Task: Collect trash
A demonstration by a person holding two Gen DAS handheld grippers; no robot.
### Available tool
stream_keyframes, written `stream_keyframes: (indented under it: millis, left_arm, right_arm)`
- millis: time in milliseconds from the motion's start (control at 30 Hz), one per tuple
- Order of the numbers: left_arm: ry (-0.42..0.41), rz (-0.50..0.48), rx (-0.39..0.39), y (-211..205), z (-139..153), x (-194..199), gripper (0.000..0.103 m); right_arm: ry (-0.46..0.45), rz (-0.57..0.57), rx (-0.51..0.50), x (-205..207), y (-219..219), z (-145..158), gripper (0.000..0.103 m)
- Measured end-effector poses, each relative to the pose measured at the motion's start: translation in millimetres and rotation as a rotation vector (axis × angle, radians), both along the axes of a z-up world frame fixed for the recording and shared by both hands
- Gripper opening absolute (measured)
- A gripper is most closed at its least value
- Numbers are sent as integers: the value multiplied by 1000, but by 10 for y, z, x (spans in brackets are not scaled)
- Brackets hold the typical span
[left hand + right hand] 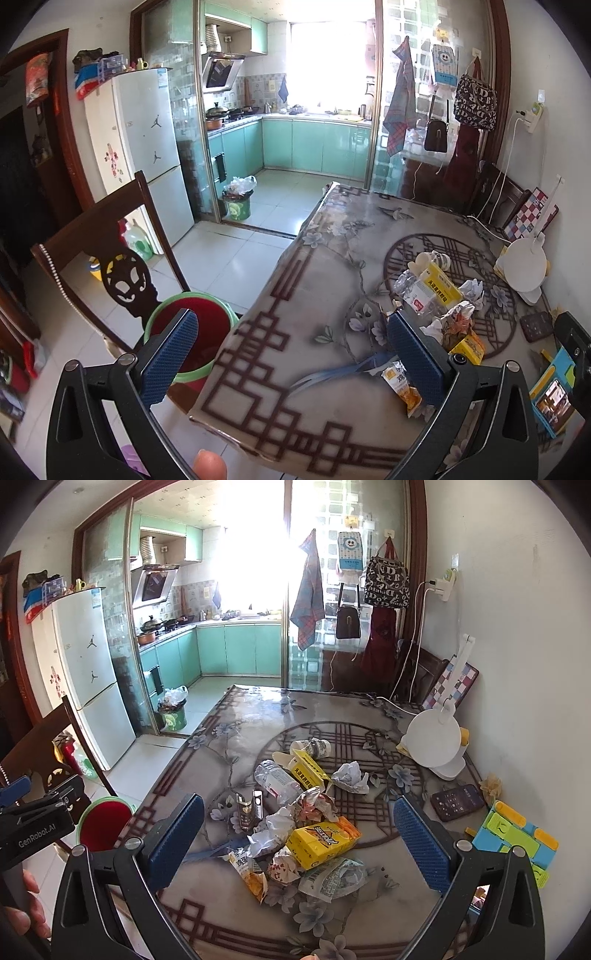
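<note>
Both tools, left tool (pixel 291 354) & right tool (pixel 299 845), are held wide open, nothing gripped. Trash pile (pixel 310 823) sits mid-desk (pixel 236 738); red bin (pixel 105 823) stands on the floor beside the desk edge. Risk: phone (pixel 458 802) near pile could be snagged; light wrappers may be dropped short of bin.

Left gripper (pixel 291 350), right gripper (pixel 299 834): jaws wide.
</note>
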State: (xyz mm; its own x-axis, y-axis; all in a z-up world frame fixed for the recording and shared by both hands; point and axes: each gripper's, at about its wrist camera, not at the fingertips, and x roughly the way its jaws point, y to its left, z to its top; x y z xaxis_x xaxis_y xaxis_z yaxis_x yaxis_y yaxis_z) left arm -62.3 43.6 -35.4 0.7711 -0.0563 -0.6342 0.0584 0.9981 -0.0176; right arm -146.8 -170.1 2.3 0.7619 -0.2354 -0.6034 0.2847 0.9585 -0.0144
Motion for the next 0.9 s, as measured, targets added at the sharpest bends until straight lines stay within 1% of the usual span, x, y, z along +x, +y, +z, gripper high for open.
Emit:
stream_keyframes:
  millis: [67, 100, 133, 200, 233, 267, 300, 333, 400, 467, 500, 567, 667, 733, 767, 833, 867, 900]
  left_arm:
    - [15, -29, -38, -50, -61, 64, 103]
    - [23, -43, -59, -68, -105, 99, 103]
    - [43, -53, -69, -100, -164, 145, 103]
    - [99, -63, -62, -190, -314, 238, 103]
    - [131, -69, -58, -241, -406, 290, 103]
    - [159, -87, -72, -276, -477, 332, 103]
    - [192, -107, -98, -313, -557, 378, 103]
    - [217, -115, -120, -346, -632, 419, 103]
    - [261, -127, -172, -394, -780, 497, 103]
    - [301, -109, -223, -417, -908, 579, 100]
    - [306, -95, -236, -431, -963, 618, 94]
    - [313, -87, -226, -493, -1061, 722, 92]
    - [300, -97, -180, -595, -1146, 843, 92]
    - [326, -125, -193, -646, -1200, 925, 92]
    - [343, -147, -201, -684, -1252, 986, 92]
    - [369, -188, -194, -768, -1312, 1068, 92]
    - [379, -213, -192, -822, -1339, 1105, 92]
    - [383, -232, -193, -873, -1362, 1141, 92]
  right_arm:
    - [12, -13, 14, 63, -91, -75, 103]
    - [18, 1, 52, 104, -168, -152, 103]
    - [38, 21, 104, 149, -231, -238, 103]
    - [121, 53, 285, 269, -445, -541, 103]
    - [133, 61, 357, 303, -533, -671, 103]
    - [136, 48, 404, 324, -613, -778, 103]
    - [139, 25, 425, 352, -690, -875, 103]
    - [144, 19, 422, 385, -726, -947, 103]
    - [183, 32, 381, 508, -788, -1090, 103]
    - [223, 43, 358, 645, -860, -1206, 102]
    - [248, 53, 365, 742, -921, -1275, 102]
    - [313, 53, 399, 948, -1049, -1413, 102]
    - [431, 39, 496, 1223, -1268, -1742, 102]
    - [475, 28, 547, 1329, -1401, -1942, 100]
    - [484, 25, 573, 1387, -1469, -2033, 97]
    - [517, 13, 614, 1504, -1579, -2201, 79]
    - [533, 10, 632, 1558, -1627, -2279, 78]
    - [520, 16, 636, 1603, -1667, -2292, 78]
